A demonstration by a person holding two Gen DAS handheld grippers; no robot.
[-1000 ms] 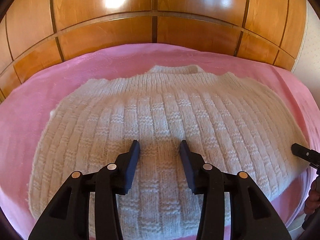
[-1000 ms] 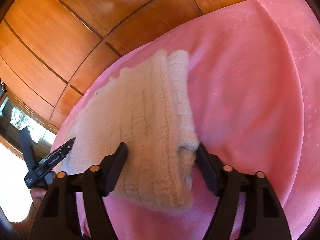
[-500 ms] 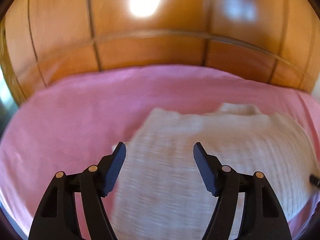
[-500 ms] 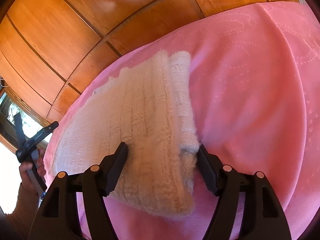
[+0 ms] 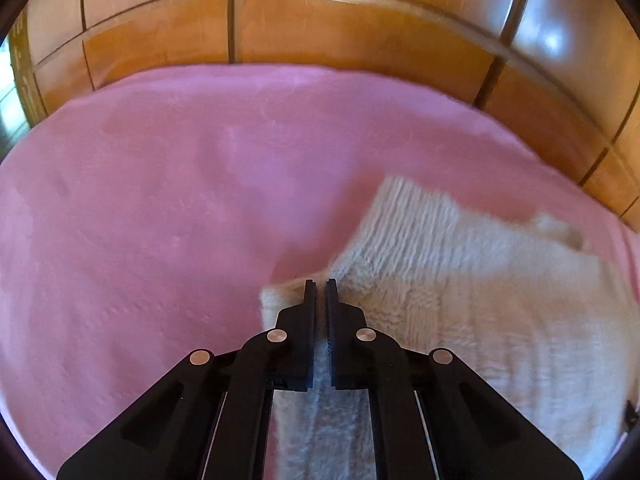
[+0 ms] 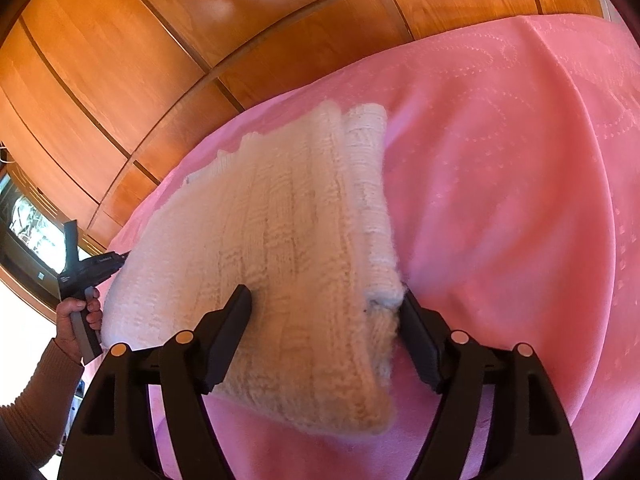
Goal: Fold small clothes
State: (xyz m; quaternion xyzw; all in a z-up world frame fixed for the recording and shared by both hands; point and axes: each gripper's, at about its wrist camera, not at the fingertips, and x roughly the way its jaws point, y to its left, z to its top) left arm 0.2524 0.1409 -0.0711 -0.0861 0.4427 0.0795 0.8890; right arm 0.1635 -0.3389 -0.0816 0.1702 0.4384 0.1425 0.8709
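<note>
A cream knitted sweater point(image 5: 460, 292) lies on a pink bedspread point(image 5: 160, 208). My left gripper point(image 5: 320, 285) is shut on the sweater's left edge, with knit showing between its jaws. In the right wrist view the sweater point(image 6: 280, 220) lies folded, its right side doubled over. My right gripper point(image 6: 326, 300) is open, its fingers straddling the sweater's near right corner. The left gripper point(image 6: 116, 258) shows at the sweater's far left edge, held by a hand.
A wooden panelled wall point(image 5: 360, 32) stands behind the bed. The pink bedspread point(image 6: 520, 200) stretches to the right of the sweater. A dark-framed window or mirror point(image 6: 28, 216) shows at far left.
My left gripper has swung left from over the sweater's middle to its left edge and closed on it. My right gripper has stayed open over the near right corner.
</note>
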